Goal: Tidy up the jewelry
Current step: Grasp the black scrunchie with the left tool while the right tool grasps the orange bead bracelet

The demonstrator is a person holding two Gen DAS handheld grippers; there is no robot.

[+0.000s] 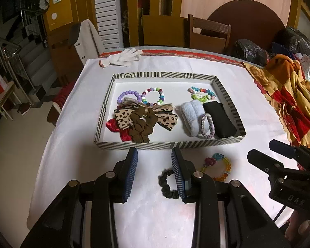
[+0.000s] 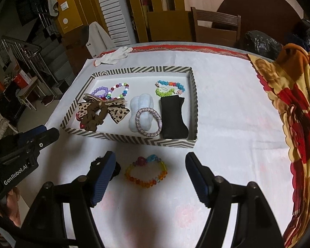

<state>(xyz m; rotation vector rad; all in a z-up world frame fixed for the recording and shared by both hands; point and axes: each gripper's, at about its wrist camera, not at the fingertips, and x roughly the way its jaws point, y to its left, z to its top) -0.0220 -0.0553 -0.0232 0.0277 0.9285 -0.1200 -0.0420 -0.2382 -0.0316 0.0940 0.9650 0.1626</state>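
Both my grippers hover over the white tablecloth, short of the striped tray. My left gripper has its jaws apart with nothing between them; its right finger sits over the black scrunchie, which lies flat on the cloth, partly hidden behind that finger. My right gripper is spread wide, empty, with the amber beaded bracelet lying on the cloth in the gap ahead of it, touching neither finger. That bracelet has pink and blue knots on its far side and sits just beside the black scrunchie, both outside the tray near its front wall.

Inside the tray, left side: purple bead bracelet and multicolor bead bracelet at the back, leopard bow, brown scrunchie on top of the bow, red scrunchie poking out underneath. Right side: flower-bead bracelets at the back, pale blue fuzzy band, lilac woven bangle leaning on it, black folded cloth against the right wall.

A white glove lies at the table's far edge. An orange-red patterned cloth is heaped on the right.
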